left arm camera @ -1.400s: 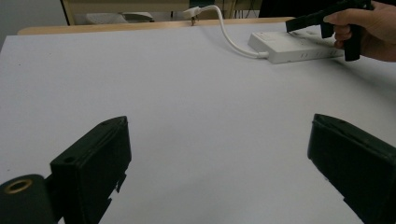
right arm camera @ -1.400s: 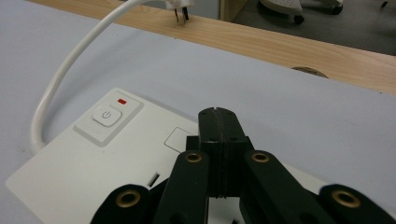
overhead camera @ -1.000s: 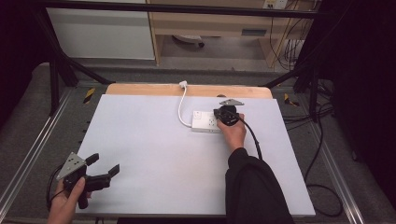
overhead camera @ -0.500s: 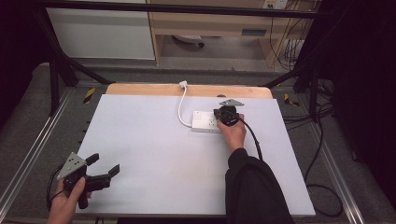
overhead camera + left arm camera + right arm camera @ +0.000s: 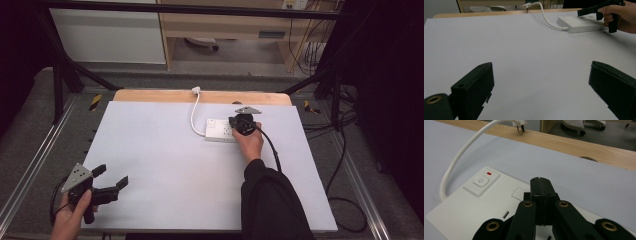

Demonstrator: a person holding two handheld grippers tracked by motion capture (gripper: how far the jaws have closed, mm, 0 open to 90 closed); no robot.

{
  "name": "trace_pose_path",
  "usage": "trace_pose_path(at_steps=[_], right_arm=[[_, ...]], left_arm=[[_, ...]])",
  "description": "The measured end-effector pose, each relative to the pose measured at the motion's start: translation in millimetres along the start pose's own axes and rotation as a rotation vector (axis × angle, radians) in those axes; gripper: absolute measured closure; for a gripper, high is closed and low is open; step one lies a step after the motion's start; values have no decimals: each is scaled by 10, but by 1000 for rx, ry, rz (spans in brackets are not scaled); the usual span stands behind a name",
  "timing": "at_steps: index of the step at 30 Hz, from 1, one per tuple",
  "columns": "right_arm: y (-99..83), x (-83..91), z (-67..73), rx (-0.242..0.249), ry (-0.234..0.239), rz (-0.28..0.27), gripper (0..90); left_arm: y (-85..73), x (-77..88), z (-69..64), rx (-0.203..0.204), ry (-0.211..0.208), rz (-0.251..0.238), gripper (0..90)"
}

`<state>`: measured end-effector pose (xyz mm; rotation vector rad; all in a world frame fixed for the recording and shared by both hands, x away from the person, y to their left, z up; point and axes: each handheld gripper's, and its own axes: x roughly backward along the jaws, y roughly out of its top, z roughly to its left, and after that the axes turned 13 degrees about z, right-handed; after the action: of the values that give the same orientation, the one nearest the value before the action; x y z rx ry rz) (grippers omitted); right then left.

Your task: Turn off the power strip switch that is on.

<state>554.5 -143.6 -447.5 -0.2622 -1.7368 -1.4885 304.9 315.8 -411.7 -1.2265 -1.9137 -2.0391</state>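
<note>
A white power strip (image 5: 219, 130) lies on the white table top (image 5: 165, 155) toward the back, its white cord (image 5: 194, 112) curving to a plug (image 5: 197, 90) at the wooden back edge. My right gripper (image 5: 235, 123) hovers just over the strip's right end, jaws pressed together with nothing between them. In the right gripper view its shut tips (image 5: 540, 185) sit above the strip (image 5: 469, 205), right of the power button (image 5: 481, 181) and its small red mark (image 5: 489, 173). My left gripper (image 5: 111, 177) rests at the front left, jaws wide apart and empty (image 5: 541, 82).
A wooden strip (image 5: 150, 96) runs along the table's back edge. Black frame bars and cables (image 5: 345, 130) stand to the right of the table. The right gripper's black cable (image 5: 272, 147) trails over the table beside the person's sleeve (image 5: 270, 200).
</note>
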Motion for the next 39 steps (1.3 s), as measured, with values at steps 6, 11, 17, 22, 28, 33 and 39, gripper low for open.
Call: trace_pose_path(at_steps=[6,11,17,22,28,33,39], right_arm=[[-9,-1,-1,0,-1,-4,900],[-11,-3,1,1,-2,-4,900],[-32,-11,0,-4,-2,-2,900],[-26,-10,0,-2,-1,2,900],[-26,-10,2,-3,-2,2,900],[-20,-9,2,-3,-3,5,900],[-7,-14,13,-7,3,9,900]], left_arm=[[-1,-1,0,1,1,1,60],[-1,-2,-1,3,0,3,60],[-1,-1,0,1,1,1,60],[-1,-2,-1,2,0,1,60],[-1,-2,-1,1,0,2,60],[0,1,3,1,1,1,60],[0,3,3,2,0,0,60]])
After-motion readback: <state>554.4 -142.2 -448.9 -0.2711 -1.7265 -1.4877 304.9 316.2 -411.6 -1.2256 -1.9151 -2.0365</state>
